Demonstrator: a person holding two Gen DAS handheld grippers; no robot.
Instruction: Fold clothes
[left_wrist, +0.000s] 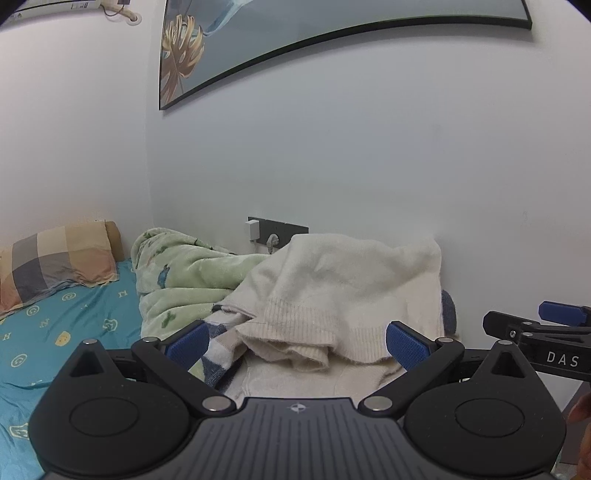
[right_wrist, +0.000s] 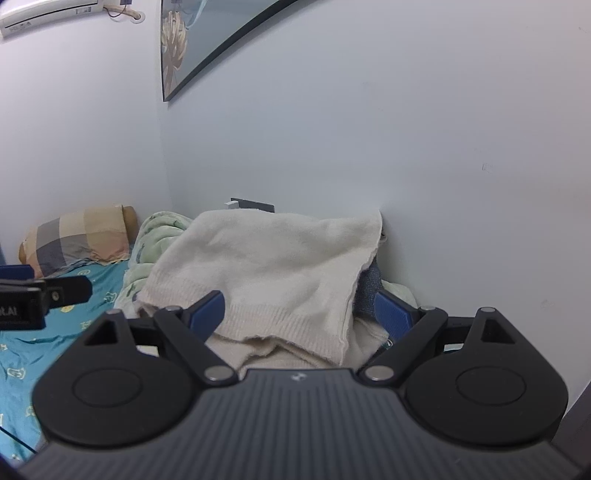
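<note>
Over on the far left sits the checked pillow (left_wrist: 59, 258) on the blue sheet (left_wrist: 66, 332), well away from the action, and next along is the green blanket (left_wrist: 184, 277), bunched up against the wall. Now the piece that matters: the cream sweater (left_wrist: 343, 291) lies heaped on top of that pile, against the wall, dead ahead of both tools and a little below them. Its ribbed hem (left_wrist: 295, 314) runs left to right across the near edge, so the long line of the cloth lies crosswise to the fingers, not along them. The left gripper (left_wrist: 297, 341) has its jaws spread wide, nothing between the blue pads (left_wrist: 186, 341), and the hem's left part droops just beyond them. Seen from the right wrist, the right gripper (right_wrist: 299, 314) is likewise gaping and empty, its pads framing the hem's right stretch, with the sweater's right edge (right_wrist: 354, 291) falling away just inside the right pad. The two tools sit side by side, each peeking into the other's view, about level with each other. My read: neither is clearly nearer, each fronts its own end of the hem, so a two-handed pinch along that ribbed edge looks like the natural next call. A darker blue garment (right_wrist: 369, 280) pokes out underneath on the right and could get caught in the grab.
</note>
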